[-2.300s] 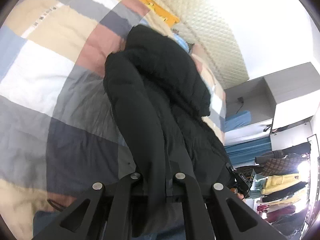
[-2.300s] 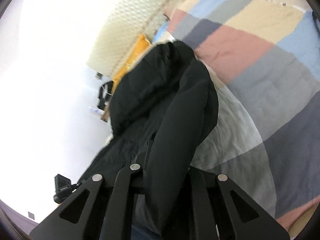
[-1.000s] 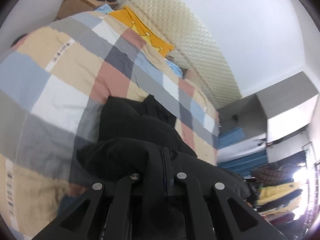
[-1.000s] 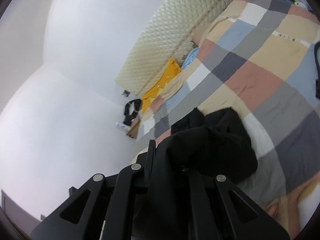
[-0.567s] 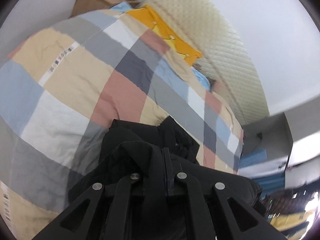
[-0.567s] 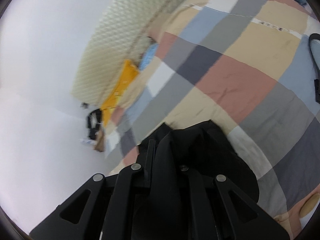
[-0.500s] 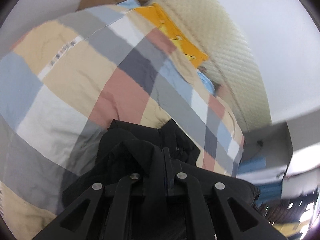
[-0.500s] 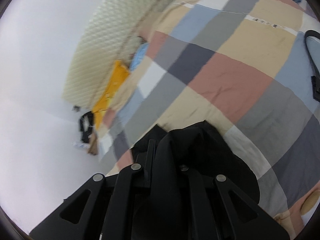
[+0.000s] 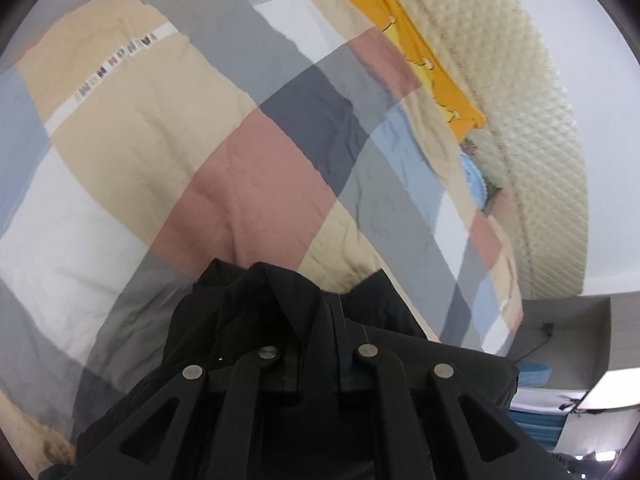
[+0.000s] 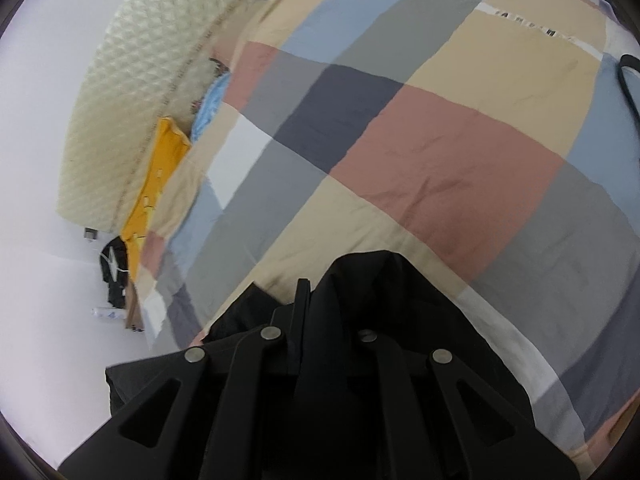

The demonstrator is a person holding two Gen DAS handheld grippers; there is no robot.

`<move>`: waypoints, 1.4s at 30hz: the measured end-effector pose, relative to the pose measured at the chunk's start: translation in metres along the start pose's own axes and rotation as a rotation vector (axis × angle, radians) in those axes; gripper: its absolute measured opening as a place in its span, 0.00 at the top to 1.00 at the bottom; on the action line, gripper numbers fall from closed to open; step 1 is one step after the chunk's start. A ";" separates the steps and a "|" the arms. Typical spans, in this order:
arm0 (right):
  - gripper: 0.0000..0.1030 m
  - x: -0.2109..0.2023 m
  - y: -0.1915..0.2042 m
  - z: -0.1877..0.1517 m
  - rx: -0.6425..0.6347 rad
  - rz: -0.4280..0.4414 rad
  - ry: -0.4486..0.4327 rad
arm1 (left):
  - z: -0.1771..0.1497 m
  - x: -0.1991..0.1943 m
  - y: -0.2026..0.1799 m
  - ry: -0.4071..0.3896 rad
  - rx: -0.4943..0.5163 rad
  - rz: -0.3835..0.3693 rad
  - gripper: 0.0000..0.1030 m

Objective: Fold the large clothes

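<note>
A black jacket [image 9: 256,320] is bunched over my left gripper [image 9: 326,312], whose fingers are shut on its fabric just above the checked quilt [image 9: 248,184]. In the right wrist view the same black jacket [image 10: 384,292] drapes over my right gripper [image 10: 308,300], also shut on the fabric. Most of the jacket hangs below both grippers and is hidden by their bodies. The fingertips are largely buried in cloth.
The checked quilt [image 10: 440,152] covers a large bed with a cream quilted headboard [image 9: 532,128]. An orange pillow [image 9: 416,48] and a light blue item [image 9: 474,178] lie by the headboard. A dark strap [image 10: 628,84] lies at the quilt's right edge. A wardrobe [image 9: 568,344] stands beyond.
Both grippers have lowered and tipped toward the bed with the jacket. The jacket, earlier hanging long in front of them, is now bunched at the fingers with the quilt filling both views.
</note>
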State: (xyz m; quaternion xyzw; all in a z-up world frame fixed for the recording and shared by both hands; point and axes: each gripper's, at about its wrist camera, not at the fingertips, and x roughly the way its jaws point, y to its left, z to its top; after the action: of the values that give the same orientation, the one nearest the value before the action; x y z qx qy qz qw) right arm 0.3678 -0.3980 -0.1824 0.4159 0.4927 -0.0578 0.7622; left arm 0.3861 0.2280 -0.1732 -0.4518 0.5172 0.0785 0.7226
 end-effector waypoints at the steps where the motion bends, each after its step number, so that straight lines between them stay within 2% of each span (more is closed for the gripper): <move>1: 0.92 0.008 -0.001 0.002 0.004 -0.005 0.004 | 0.003 0.008 0.001 0.005 -0.006 0.003 0.90; 7: 0.92 0.058 -0.006 0.013 -0.018 -0.060 0.028 | 0.017 0.062 0.000 0.024 -0.014 -0.001 0.90; 13: 0.92 0.097 -0.016 0.014 -0.017 -0.056 0.060 | 0.026 0.095 0.004 0.041 -0.024 -0.020 0.90; 15: 0.92 0.104 -0.020 0.013 -0.004 -0.042 0.063 | 0.028 0.101 0.006 0.058 -0.038 -0.040 0.89; 19: 0.92 0.105 -0.030 0.010 0.033 -0.007 0.067 | 0.030 0.100 0.018 0.109 -0.108 -0.137 0.86; 23: 0.88 0.100 -0.040 0.006 0.068 0.044 0.095 | 0.021 0.085 0.040 0.132 -0.192 -0.268 0.78; 26: 0.86 0.090 -0.055 0.002 0.156 0.112 0.113 | 0.014 0.068 0.053 0.155 -0.233 -0.341 0.71; 28: 0.85 0.080 -0.059 -0.002 0.169 0.129 0.125 | 0.009 0.054 0.061 0.168 -0.246 -0.389 0.60; 30: 0.81 0.070 -0.061 -0.005 0.174 0.133 0.131 | 0.006 0.031 0.070 0.151 -0.261 -0.439 0.35; 32: 0.69 0.052 -0.062 -0.007 0.174 0.144 0.127 | 0.006 0.002 0.079 0.104 -0.256 -0.471 0.25; 33: 0.64 0.041 -0.062 -0.008 0.170 0.149 0.119 | 0.007 -0.014 0.083 0.072 -0.248 -0.481 0.25; 35: 0.39 0.019 -0.062 -0.007 0.168 0.155 0.099 | 0.008 -0.043 0.088 0.016 -0.218 -0.466 0.25; 38: 0.34 -0.026 -0.052 -0.004 0.126 0.141 0.020 | 0.003 -0.079 0.083 -0.044 -0.128 -0.449 0.25; 42: 0.32 -0.075 -0.020 -0.014 -0.042 0.090 -0.067 | -0.019 -0.106 0.044 -0.098 0.094 -0.423 0.25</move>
State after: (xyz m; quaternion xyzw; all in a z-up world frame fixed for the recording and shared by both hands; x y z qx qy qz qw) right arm 0.3100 -0.4251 -0.1364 0.4196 0.4490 -0.0270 0.7884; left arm 0.2996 0.2772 -0.1131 -0.5119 0.3781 -0.0773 0.7674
